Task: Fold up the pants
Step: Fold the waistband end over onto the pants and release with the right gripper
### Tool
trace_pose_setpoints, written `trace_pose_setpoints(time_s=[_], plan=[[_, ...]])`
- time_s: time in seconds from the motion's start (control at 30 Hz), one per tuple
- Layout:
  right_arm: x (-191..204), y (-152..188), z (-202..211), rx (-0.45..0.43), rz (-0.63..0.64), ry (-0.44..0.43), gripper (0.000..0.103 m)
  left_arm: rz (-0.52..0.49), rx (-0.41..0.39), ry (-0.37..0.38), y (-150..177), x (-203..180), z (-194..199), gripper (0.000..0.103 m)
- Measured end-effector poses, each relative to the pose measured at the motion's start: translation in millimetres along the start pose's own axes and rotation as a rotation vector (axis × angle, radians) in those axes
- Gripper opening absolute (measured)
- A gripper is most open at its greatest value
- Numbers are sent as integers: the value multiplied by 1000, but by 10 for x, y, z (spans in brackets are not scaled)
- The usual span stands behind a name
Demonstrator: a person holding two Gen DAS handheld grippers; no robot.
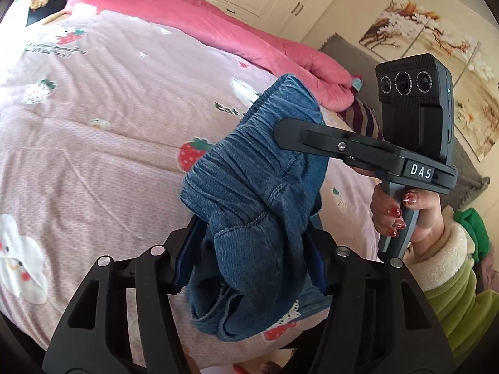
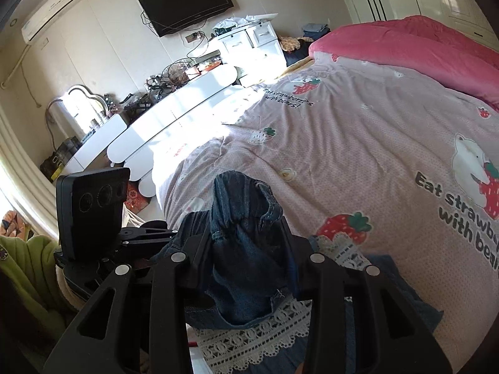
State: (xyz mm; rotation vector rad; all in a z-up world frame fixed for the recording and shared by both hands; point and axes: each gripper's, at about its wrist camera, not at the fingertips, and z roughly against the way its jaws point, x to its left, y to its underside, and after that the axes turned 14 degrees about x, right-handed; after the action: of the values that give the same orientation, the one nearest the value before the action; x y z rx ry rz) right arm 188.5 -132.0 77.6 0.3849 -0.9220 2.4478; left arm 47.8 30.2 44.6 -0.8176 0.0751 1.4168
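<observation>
Your left tool (image 1: 249, 261) pinches a bunched fold of the pants (image 1: 255, 193), and from it the gathered waistband runs up and away to your right tool (image 1: 299, 138), which grips the other end. In the right wrist view, that right tool (image 2: 246, 268) is clamped narrow on dark denim, with the left tool (image 2: 156, 233) just beside it on the left. So the pants hang short and crumpled between two tools held close together, their long axis dangling below, above the bed (image 1: 103, 131). They are small blue denim with an elastic waist and white lace trim (image 2: 249, 339). Beyond lies the pink strawberry quilt, open and flat for laying them out.
</observation>
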Motion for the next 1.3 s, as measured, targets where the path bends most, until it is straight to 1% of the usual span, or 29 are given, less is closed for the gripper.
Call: trace_pose_setpoints(time_s=[0.13,0.17,0.33,0.4,0.5,0.57,0.6,0.67,0.7,0.73,0.8,0.87,0.93,1.0,1.07,1.1,1.2,1.23,1.27,1.3], plan=[[-148,218,104,-16,-19,0,36,-16,34,-4,-47,-125,-140,50],[-181,266,123,-20,-25,-1,38,-20,46,-1,-43,-159,-176,51],[-340,519,168,-28,-63,4,38,-39,79,-19,-9,-323,-318,51],[-397,622,185,-28,-80,9,40,-40,89,-23,23,-350,-331,51],[-459,756,230,-33,-112,15,47,-56,108,-28,67,-439,-403,51],[-503,870,290,-51,-137,19,55,-75,118,-31,100,-492,-453,51],[-517,923,329,-61,-151,19,56,-86,124,-33,123,-532,-479,51],[-542,1026,401,-82,-182,25,63,-108,134,-34,198,-621,-520,51],[-548,1082,434,-92,-202,34,65,-126,144,-33,230,-664,-546,52],[-552,1117,462,-100,-216,38,65,-141,151,-35,255,-708,-570,55],[-518,1185,482,-115,-223,40,66,-175,159,-55,313,-772,-619,55],[-447,1233,440,-88,-207,58,66,-193,159,-89,352,-834,-675,56],[-380,1263,338,-44,-185,93,66,-186,170,-83,377,-843,-713,56],[-352,1286,209,9,-179,158,65,-188,174,-87,387,-873,-749,56],[-391,1319,67,72,-185,249,65,-192,181,-96,385,-871,-793,56],[-419,1341,9,89,-190,263,65,-188,184,-94,389,-865,-815,56],[-454,1384,-6,78,-211,253,65,-193,186,-98,414,-879,-831,57],[-438,1392,36,65,-212,249,65,-196,192,-84,405,-881,-807,58],[-402,1400,98,49,-209,248,65,-193,193,-68,405,-876,-764,62],[-362,1400,170,30,-204,248,65,-183,188,-33,379,-858,-682,65]])
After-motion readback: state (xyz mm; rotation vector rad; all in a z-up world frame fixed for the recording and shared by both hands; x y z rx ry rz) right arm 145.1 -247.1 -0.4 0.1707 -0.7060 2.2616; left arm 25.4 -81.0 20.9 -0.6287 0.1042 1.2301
